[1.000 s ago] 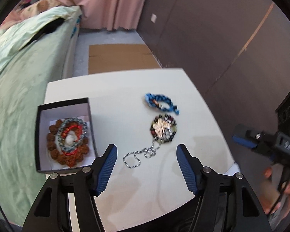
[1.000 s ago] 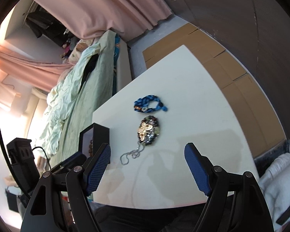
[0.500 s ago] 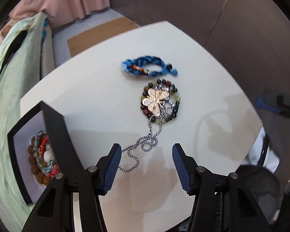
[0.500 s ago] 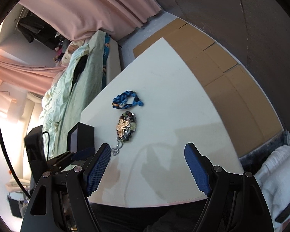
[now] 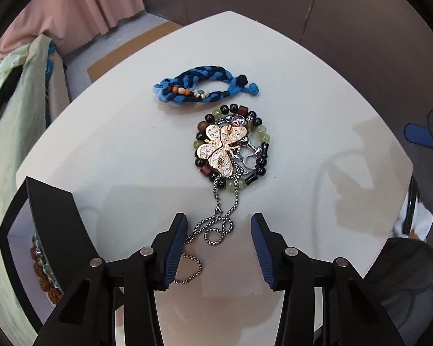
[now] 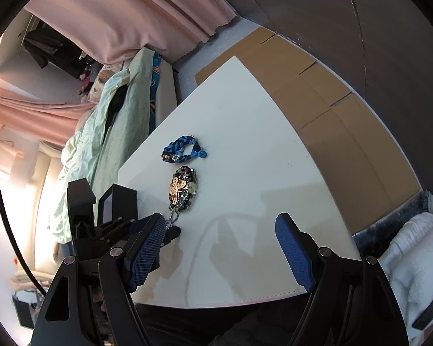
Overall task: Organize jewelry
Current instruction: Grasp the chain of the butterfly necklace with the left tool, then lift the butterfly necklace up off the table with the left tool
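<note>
A gold butterfly pendant (image 5: 221, 150) lies on a ring of dark and green beads (image 5: 261, 135) on the white table (image 5: 115, 150). Its silver chain (image 5: 216, 229) trails toward me and lies between the fingers of my open left gripper (image 5: 218, 242), low over the table. A blue braided bracelet (image 5: 205, 89) lies behind the beads. A black box (image 5: 47, 210) at the left holds brown and grey bead bracelets (image 5: 42, 259). My right gripper (image 6: 220, 255) is open and empty above the table's near edge; the pendant (image 6: 177, 189) and blue bracelet (image 6: 184, 151) lie ahead of it.
A bed with a green cover (image 6: 109, 121) runs along the table's left side. Flattened cardboard (image 6: 317, 98) lies on the floor beyond the table, by a dark wall. Pink curtains (image 6: 124, 14) hang at the back. The left gripper's body (image 6: 101, 227) shows at left in the right wrist view.
My left gripper has moved forward and down toward the chain, which now lies between its fingers; the box has slid to the left edge. The right gripper has shifted slightly and stays open.
</note>
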Demonstrator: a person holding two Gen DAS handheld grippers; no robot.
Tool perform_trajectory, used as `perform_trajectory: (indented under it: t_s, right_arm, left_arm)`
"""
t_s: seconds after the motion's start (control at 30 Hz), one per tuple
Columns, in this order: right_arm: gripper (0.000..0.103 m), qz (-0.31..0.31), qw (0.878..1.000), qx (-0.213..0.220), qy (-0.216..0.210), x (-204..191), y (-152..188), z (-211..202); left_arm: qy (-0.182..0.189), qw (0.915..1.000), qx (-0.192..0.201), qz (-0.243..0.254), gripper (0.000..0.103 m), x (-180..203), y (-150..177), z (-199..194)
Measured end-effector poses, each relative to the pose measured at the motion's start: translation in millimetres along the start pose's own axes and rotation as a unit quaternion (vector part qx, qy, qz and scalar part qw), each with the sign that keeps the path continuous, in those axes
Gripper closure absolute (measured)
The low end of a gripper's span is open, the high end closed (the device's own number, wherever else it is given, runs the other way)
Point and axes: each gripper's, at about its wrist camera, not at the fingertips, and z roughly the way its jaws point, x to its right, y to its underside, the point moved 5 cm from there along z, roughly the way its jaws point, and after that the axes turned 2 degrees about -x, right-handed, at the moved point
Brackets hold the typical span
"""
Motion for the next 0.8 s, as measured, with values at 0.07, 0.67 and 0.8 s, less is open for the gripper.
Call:
perform_trajectory:
  t_s: [0.07,0.67,0.8]
  right_arm:
    - [0.024,0.000,1.000,-0.003,-0.001,-2,0,2]
    - [0.024,-0.011,0.999,-0.025,-0.033,-35,-14,29]
    - [0.024,-0.013,0.999,-0.026,-0.038,-42,-19,32]
  left_arm:
    - [0.001,1.0000,0.002,0.004,0.071,-1,2,-2]
    - [0.009,0.9934,0.088,-0.073,0.097,-26,-1,-69]
    - [0.012,0.9894,0.121,-0.080,0.097,-27,-5,-98]
